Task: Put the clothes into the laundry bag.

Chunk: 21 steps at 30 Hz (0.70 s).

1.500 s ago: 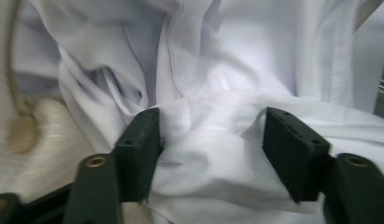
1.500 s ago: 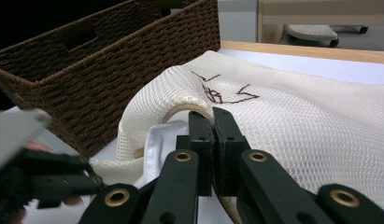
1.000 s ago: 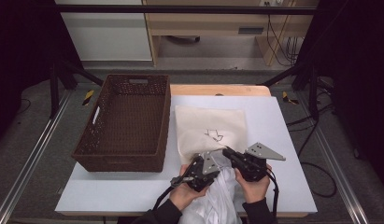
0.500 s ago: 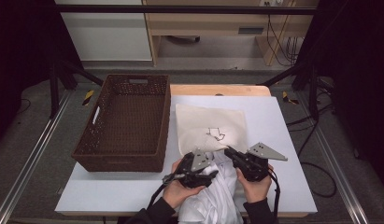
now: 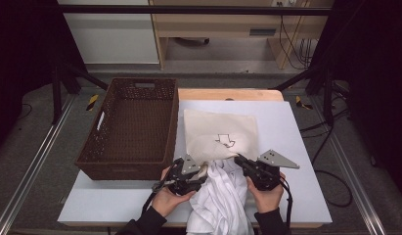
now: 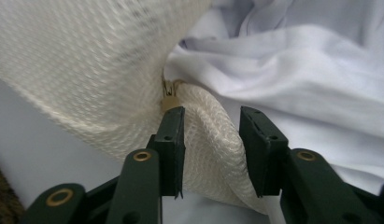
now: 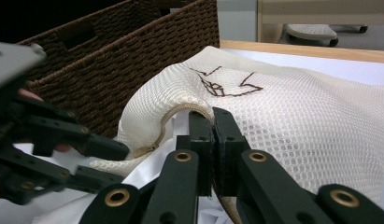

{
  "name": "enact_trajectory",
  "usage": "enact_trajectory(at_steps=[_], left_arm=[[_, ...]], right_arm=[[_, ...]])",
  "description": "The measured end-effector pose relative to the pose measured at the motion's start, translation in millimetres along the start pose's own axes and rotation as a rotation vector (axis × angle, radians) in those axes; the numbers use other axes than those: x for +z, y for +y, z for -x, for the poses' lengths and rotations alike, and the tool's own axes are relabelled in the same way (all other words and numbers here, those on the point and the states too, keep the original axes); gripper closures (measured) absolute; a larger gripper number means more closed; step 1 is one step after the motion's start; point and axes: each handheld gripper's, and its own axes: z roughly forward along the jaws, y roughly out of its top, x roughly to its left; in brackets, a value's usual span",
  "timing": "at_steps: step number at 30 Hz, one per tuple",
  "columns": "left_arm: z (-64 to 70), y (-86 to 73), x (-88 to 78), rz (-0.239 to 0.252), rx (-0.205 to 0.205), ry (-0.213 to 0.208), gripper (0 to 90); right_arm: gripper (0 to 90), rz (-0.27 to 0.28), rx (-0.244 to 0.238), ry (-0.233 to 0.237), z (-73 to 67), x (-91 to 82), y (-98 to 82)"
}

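Observation:
A cream mesh bag (image 5: 220, 129) with a dark drawn mark lies on the white table, its zip mouth toward me. A white garment (image 5: 220, 196) spills out of that mouth to the table's near edge. My right gripper (image 5: 237, 159) is shut on the bag's zip edge (image 7: 180, 112), as the right gripper view (image 7: 213, 116) shows. My left gripper (image 5: 204, 171) is at the mouth's left corner. Its jaws have just been closing around a fold of the mesh (image 6: 213, 140) beside the zip pull (image 6: 168, 95), and they still stand apart (image 6: 212, 121).
A dark wicker basket (image 5: 174, 127) stands left of the bag, close to my left hand. The white tabletop (image 5: 296, 127) extends to the right of the bag. A wooden bench and cables lie beyond the table's far edge.
My left hand has slid left along the bag's mouth to its left corner. The right hand has kept still with the zip edge in its jaws.

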Motion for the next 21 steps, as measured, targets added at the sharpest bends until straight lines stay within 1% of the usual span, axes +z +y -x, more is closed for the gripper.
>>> enact_trajectory(at_steps=[1, 2, 3, 5, 6, 7, 8, 9, 11, 12, 13, 14, 16, 17, 18, 19, 21], left_arm=[[0.0, 0.0, 0.0, 0.000, 0.000, 0.000, 67.9], [-2.2, -2.5, 1.4, -0.031, 0.005, -0.022, 72.1], [-3.3, -5.1, 0.9, -0.035, 0.005, -0.031, 75.7], [-6.0, -11.3, -2.6, -0.050, 0.014, -0.029, 81.5], [-7.2, -15.1, -4.6, -0.049, 0.012, -0.033, 82.6], [-7.2, -15.1, -4.6, -0.049, 0.012, -0.033, 83.1], [-8.4, -23.2, -8.0, -0.046, 0.005, -0.029, 83.3], [-8.8, -27.0, -8.7, -0.040, -0.002, -0.037, 83.3], [-8.7, -33.0, -8.8, -0.030, -0.018, -0.041, 83.4], [-7.5, -35.8, -8.4, -0.019, -0.017, -0.039, 83.4], [-7.5, -35.8, -8.4, -0.019, -0.017, -0.039, 83.3], [-4.6, -39.1, -8.0, -0.012, 0.003, -0.011, 83.0], [0.0, -42.8, -7.4, 0.009, 0.013, 0.019, 82.5], [0.0, -42.8, -7.4, 0.009, 0.013, 0.019, 82.3], [2.2, -44.9, -6.0, 0.011, 0.017, 0.033, 81.8], [2.2, -44.9, -6.0, 0.011, 0.017, 0.033, 81.4], [1.6, -47.7, -3.4, 0.008, 0.015, 0.036, 80.4]], right_arm=[[88.0, 0.000, 0.000, 0.000, 0.0, 0.0, 0.0], [87.9, -0.002, -0.003, -0.002, -0.6, -0.7, 0.1], [87.9, 0.000, -0.003, -0.003, -0.9, -0.7, 0.2], [87.7, -0.006, -0.006, -0.004, -0.7, -0.8, 0.0], [87.5, -0.009, -0.007, -0.003, -0.5, -0.4, -0.1], [87.3, -0.014, -0.009, -0.001, -0.7, 0.0, -0.3], [86.9, -0.017, -0.012, -0.002, -1.2, 0.6, -0.7], [86.2, -0.020, -0.013, 0.000, -2.2, 1.3, -1.1], [84.1, -0.031, -0.030, 0.001, -3.6, 2.5, -2.1], [82.7, -0.035, -0.031, 0.000, -4.6, 3.0, -2.5], [82.7, -0.035, -0.031, 0.000, -4.6, 3.0, -2.5], [78.8, -0.054, -0.039, 0.005, -5.9, 3.0, -2.6], [74.4, -0.064, -0.045, 0.001, -7.7, 1.1, -1.4], [74.4, -0.064, -0.045, 0.001, -7.7, 1.1, -1.4], [67.8, -0.063, -0.043, 0.002, -8.4, -3.2, 1.0], [65.7, -0.060, -0.033, 0.004, -9.1, -4.9, 1.8], [60.6, -0.051, -0.029, 0.005, -11.0, -9.6, 3.0]])
